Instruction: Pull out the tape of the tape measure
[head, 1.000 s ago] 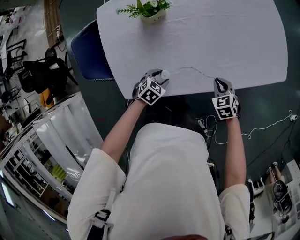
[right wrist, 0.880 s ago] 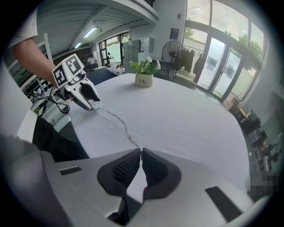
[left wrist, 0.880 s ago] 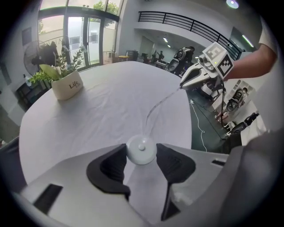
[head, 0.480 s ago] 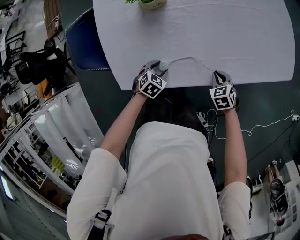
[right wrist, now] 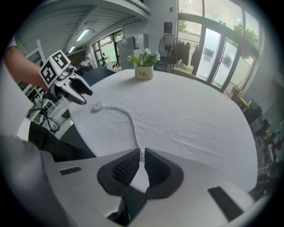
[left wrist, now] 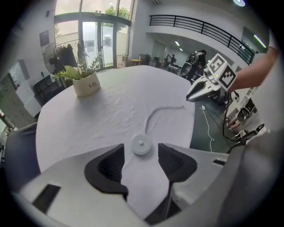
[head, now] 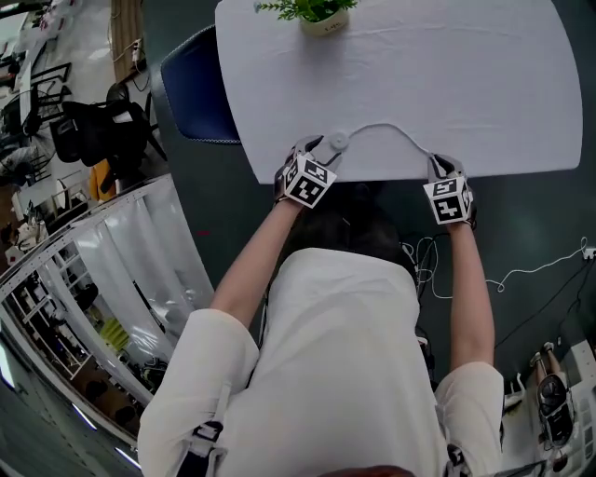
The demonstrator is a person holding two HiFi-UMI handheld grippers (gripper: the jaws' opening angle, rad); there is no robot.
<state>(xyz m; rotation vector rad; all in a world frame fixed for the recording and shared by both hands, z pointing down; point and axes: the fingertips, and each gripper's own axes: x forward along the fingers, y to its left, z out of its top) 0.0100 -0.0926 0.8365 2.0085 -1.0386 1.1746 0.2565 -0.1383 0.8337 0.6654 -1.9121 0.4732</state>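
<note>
The tape measure's round white case (head: 337,142) (left wrist: 141,145) lies flat on the white table (head: 419,65) near its front edge. My left gripper (head: 317,146) (left wrist: 140,153) is open. Its jaws have just been opening, and the case sits between the fingertips with a gap on each side. A thin white tape (head: 386,128) (right wrist: 128,117) bows from the case to my right gripper (head: 436,163) (right wrist: 142,156), which is shut on the tape's end. In the right gripper view the case (right wrist: 96,106) lies just under the left gripper (right wrist: 82,95).
A potted plant (head: 321,11) (left wrist: 84,82) stands at the table's far edge. A blue chair (head: 191,93) is at the table's left. Cables (head: 521,265) trail on the dark floor at the right. Both grippers hang at the table's near edge.
The left jaws have spread and let go of the case, which now lies loose on the table. The tape bows higher between the two grippers. The right gripper has sunk a little.
</note>
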